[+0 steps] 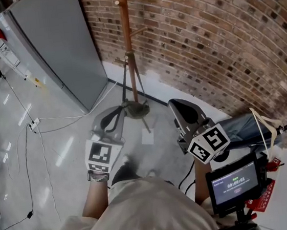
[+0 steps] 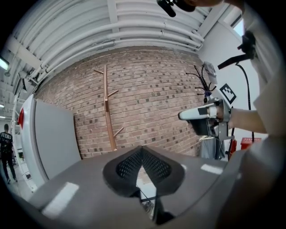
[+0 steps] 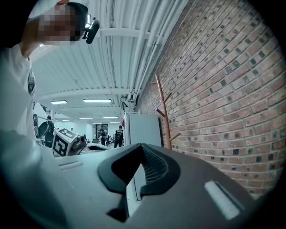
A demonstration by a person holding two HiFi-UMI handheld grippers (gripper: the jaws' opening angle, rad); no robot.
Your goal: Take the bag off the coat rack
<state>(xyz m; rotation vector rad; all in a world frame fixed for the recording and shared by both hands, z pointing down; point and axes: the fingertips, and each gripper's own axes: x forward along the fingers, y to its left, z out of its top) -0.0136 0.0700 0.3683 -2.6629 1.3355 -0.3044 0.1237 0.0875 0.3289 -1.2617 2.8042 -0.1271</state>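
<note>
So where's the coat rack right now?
In the head view the wooden coat rack stands at top centre, against the brick wall, just right of the tall grey cabinet.

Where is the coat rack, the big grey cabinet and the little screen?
coat rack (image 1: 126, 36), head view, on its wooden pole.
grey cabinet (image 1: 58, 44), head view, on its flat side.
small screen (image 1: 236, 184), head view, on the lit display.

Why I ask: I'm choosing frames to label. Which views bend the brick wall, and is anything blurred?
Left gripper view: brick wall bows strongly, dark round border. Right gripper view: same, plus a mosaic patch. Head view: milder curve, coat rack sharp, floor glare.
</note>
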